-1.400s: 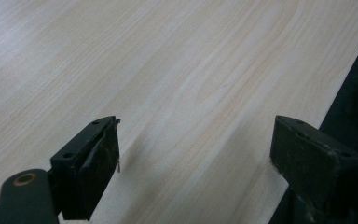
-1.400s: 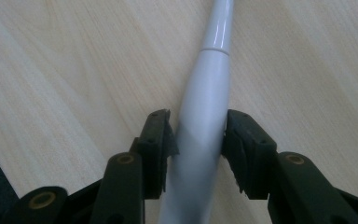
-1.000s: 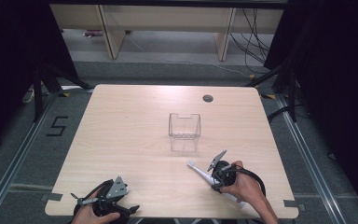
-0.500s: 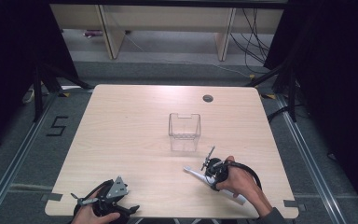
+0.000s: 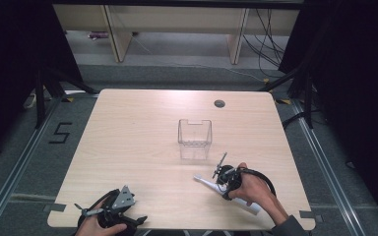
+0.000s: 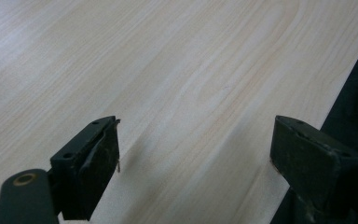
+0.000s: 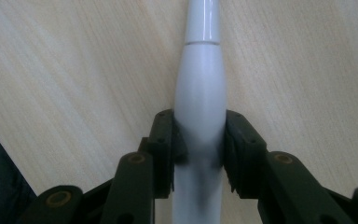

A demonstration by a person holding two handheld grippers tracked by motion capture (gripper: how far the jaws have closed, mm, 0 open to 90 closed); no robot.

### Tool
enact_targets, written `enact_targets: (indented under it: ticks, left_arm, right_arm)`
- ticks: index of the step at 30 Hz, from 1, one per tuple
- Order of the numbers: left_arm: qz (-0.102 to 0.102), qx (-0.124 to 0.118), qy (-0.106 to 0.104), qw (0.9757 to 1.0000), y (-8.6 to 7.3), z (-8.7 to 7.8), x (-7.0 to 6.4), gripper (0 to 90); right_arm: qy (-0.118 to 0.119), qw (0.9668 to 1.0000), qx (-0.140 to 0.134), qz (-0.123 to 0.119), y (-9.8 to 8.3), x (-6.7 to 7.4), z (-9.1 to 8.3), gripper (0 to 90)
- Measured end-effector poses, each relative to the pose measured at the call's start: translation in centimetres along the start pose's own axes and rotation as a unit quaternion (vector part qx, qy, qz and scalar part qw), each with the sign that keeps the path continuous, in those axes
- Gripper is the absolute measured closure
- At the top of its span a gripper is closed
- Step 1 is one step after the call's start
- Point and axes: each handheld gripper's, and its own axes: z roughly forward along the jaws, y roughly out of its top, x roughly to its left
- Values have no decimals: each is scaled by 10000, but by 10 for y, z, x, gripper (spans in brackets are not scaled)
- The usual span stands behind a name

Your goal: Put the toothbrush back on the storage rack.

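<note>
In the right gripper view the two black jaws of the right gripper (image 7: 199,140) press on either side of a white electric toothbrush (image 7: 200,93), pads flat against the widest part of its handle, so the grip is closed on it. The toothbrush's long axis runs straight ahead from between the jaws, the handle narrowing past a thin seam into the neck that leaves the top of that view; the pale wood of the tabletop (image 7: 74,70) lies close beneath it. From the high view the toothbrush (image 5: 205,182) lies low over the near right part of the tabletop, slanted, with its thin end pointing to the left and away from the person and its butt end toward the near edge under the right hand (image 5: 253,189). The right gripper (image 5: 222,179) crosses it at about mid-length. Beyond it, farther from the person and slightly to the left, stands a clear plastic container (image 5: 195,132) near the middle of the tabletop, open at the top; the right hand is plainly the nearer one to it, and a likely next move is to lift the toothbrush and tip it upright into that opening. The left gripper (image 5: 109,212) rests at the near left corner, well apart from both things, its jaws spread wide over bare wood with nothing between them.
</note>
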Motion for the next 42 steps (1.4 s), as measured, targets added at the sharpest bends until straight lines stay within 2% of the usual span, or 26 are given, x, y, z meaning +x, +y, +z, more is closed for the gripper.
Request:
enact_targets:
  ticks: [2, 3, 6, 10, 18, 21, 22, 23, 24, 26, 27, 29, 30, 31, 32, 33, 34, 35, 36, 37, 38, 39, 40, 41, 42]
  left_arm:
    - [-4, -48, 40, 10000, 0, 0, 0, 150]
    - [-16, -54, 45, 10000, 0, 0, 0, 150]
    - [-18, -58, 44, 10000, 0, 0, -1, 150]
    - [-8, -49, 41, 10000, 0, 0, -1, 150]
    - [-18, -61, 50, 10000, 0, 0, 0, 150]
    - [-12, -54, 44, 10000, 0, 0, -1, 150]
    - [-21, -64, 47, 10000, 0, 0, -1, 150]
    - [-21, -64, 47, 10000, 0, 0, -1, 150]
    - [-22, -64, 47, 10000, 0, 0, -1, 150]
    - [-19, -60, 48, 10000, 0, 0, -1, 150]
    - [-12, -54, 47, 10000, 0, 0, -1, 150]
    - [-13, -56, 47, 10000, 0, 0, -1, 150]
    - [-13, -56, 47, 10000, 0, 0, -1, 150]
    - [-12, -56, 52, 10000, 0, 0, 0, 150]
    - [-12, -56, 52, 10000, 0, 0, 0, 150]
    - [-11, -57, 49, 10000, 0, -1, 0, 150]
    - [-11, -57, 49, 10000, 0, -1, 0, 150]
    - [-27, -73, 50, 10000, 0, -1, 0, 150]
    - [-11, -61, 46, 10000, 0, -1, 0, 150]
    - [-44, -78, 54, 9999, 0, -1, 0, 150]
    - [-50, -80, 55, 9999, 0, -1, 0, 150]
    - [-50, -85, 56, 9999, 0, -1, 0, 150]
    - [-51, -86, 58, 9999, 0, -1, 0, 150]
    - [-53, -83, 56, 9999, 0, -1, 0, 150]
    - [-53, -83, 56, 9999, 0, -1, 0, 150]
  right_arm:
    - [-12, 10000, -40, -87, -2, -3, 1, 665]
    - [4, 9999, -102, -11, -4, -3, -2, 666]
    - [-59, 9998, -192, -22, -7, -4, -5, 666]
    - [34, 9994, -355, 29, -13, -4, -10, 667]
    - [-109, 9981, -610, 1, -19, -8, -20, 667]
    - [-134, 9953, -950, 110, -23, -8, -33, 668]
    - [-151, 9943, -1051, 63, -24, -9, -36, 668]
    - [-151, 9943, -1051, 63, -24, -9, -36, 668]
    - [-181, 9919, -1256, 46, -28, -11, -43, 668]
    - [-178, 9907, -1341, 112, -31, -12, -46, 668]
    - [-143, 9877, -1542, 200, -35, -13, -53, 668]
    - [-182, 9844, -1729, 260, -39, -15, -57, 668]
    - [-182, 9844, -1729, 260, -39, -15, -57, 668]
    - [-252, 9797, -1959, 354, -42, -19, -62, 667]
    - [-252, 9797, -1959, 354, -42, -19, -62, 667]
    - [-151, 9763, -2100, 503, -45, -21, -65, 667]
    - [-151, 9763, -2100, 503, -45, -21, -65, 667]
    - [-171, 9712, -2310, 554, -46, -22, -66, 667]
    - [-286, 9675, -2464, 487, -48, -25, -67, 667]
    - [-216, 9649, -2571, 487, -49, -27, -68, 667]
    - [-183, 9629, -2590, 729, -50, -27, -71, 667]
    - [-163, 9628, -2592, 747, -51, -29, -71, 667]
    - [-107, 9596, -2702, 780, -52, -30, -72, 667]
    - [-208, 9538, -2912, 715, -52, -34, -70, 667]
    - [-208, 9538, -2912, 715, -52, -34, -70, 667]
